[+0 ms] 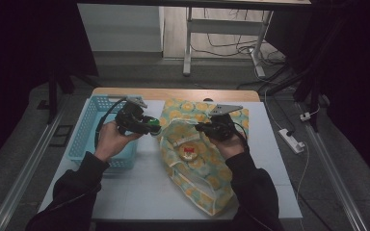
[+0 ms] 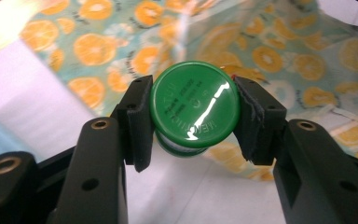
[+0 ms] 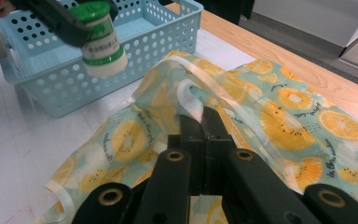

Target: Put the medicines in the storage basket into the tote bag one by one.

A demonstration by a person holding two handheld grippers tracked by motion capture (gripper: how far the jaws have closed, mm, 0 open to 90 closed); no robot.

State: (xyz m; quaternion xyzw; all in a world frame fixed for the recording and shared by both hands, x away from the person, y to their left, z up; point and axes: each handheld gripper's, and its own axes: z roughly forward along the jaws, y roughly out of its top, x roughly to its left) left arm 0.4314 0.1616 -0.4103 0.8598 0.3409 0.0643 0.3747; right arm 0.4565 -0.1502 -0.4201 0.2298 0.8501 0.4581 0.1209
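One green-capped white plastic bottle point(image 2: 194, 109) sits clamped in the left gripper point(image 1: 149, 126), just short of the orange-print fabric bag point(image 3: 261, 112), not yet in; the right gripper point(image 3: 204, 123) pinches the bag's rim.

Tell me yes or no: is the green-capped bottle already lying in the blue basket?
No: the left gripper holds the green-capped bottle in the air beside the blue basket, above the orange-print bag.

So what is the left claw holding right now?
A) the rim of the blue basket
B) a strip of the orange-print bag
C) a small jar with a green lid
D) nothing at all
C: the left claw has its pads pressed on either side of the green-lidded jar, which it carries above the orange-print bag.
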